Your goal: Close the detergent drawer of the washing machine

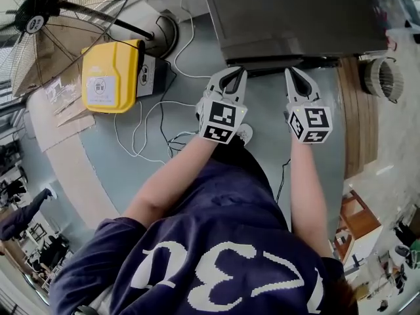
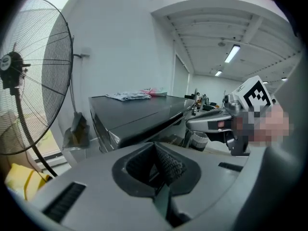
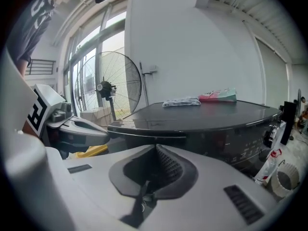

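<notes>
The left tool (image 1: 234,71) and right tool (image 1: 291,71) are both closed and empty. The detergent drawer (image 1: 269,63), directly ahead, is likely rigid and light-sliding; push its front face squarely.

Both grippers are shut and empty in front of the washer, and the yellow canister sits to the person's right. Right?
No: the yellow canister sits to the person's left, as the head view shows. The left gripper and right gripper are shut and empty before the washer.
</notes>
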The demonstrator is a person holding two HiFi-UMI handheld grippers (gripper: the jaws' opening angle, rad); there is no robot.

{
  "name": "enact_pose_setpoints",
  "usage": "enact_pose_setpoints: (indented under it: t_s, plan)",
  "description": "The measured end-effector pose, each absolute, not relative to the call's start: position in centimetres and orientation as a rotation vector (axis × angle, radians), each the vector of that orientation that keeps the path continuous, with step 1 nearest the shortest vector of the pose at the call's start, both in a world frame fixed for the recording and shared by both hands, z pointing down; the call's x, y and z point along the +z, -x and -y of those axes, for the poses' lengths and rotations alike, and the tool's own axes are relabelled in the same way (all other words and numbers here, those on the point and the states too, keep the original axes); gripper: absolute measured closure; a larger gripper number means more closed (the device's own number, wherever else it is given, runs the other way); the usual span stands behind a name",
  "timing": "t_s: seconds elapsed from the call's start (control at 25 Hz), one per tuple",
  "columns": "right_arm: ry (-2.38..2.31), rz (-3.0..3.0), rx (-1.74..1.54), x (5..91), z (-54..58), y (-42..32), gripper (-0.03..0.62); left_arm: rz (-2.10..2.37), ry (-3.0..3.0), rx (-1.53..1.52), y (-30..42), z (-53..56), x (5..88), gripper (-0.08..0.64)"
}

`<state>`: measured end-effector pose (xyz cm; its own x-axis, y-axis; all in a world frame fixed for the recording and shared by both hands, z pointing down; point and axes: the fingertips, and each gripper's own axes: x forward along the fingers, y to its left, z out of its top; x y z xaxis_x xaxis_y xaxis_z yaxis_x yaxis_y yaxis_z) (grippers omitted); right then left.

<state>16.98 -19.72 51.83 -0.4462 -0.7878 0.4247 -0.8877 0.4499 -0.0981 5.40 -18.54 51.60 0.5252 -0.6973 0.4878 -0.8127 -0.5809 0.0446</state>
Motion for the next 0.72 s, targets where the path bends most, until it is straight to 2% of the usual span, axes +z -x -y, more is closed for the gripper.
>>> enact_pose_setpoints:
  t_s: [0.72]
  plan:
    - [-1.472,2.362,0.444,52.5,21.1,-16.6,0.575,1.253,-2.507,0.599,-5.4,18.9,52.3,0.543]
